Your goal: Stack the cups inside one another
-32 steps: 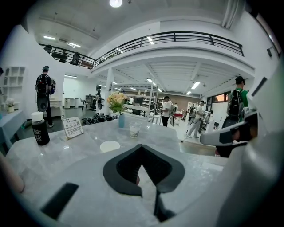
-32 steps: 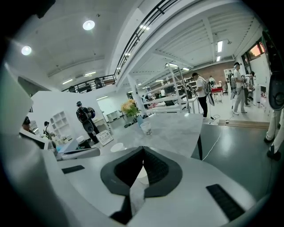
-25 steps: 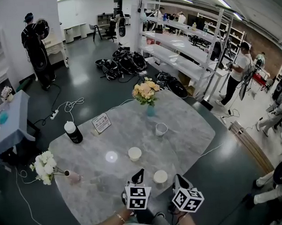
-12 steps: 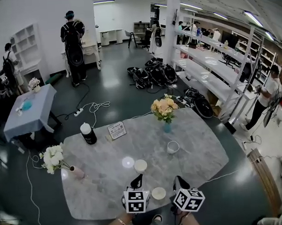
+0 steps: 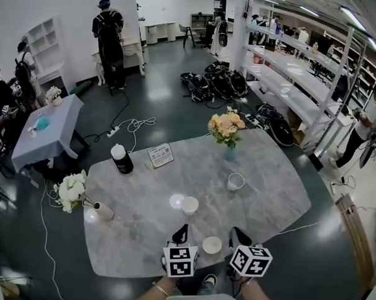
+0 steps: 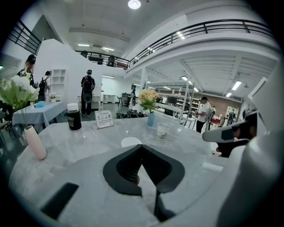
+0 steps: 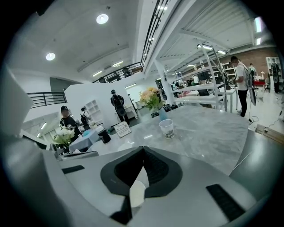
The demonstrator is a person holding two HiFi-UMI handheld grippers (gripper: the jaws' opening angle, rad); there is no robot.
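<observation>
Both my claws, left claw (image 5: 182, 231) and right claw (image 5: 237, 235), hang pinched shut and empty over the near edge of the bench (image 5: 271, 198). The nearest cup (image 5: 211, 245) sits between them, the middle cup (image 5: 190, 205) and far cup (image 5: 235, 182) apart beyond; I should open wide first, then grip a wall gently

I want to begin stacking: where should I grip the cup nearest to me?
Probably by the rim wall of the nearest cup, one jaw inside and one outside, coming down from the near side: it stands upright, with its mouth open upward.
</observation>
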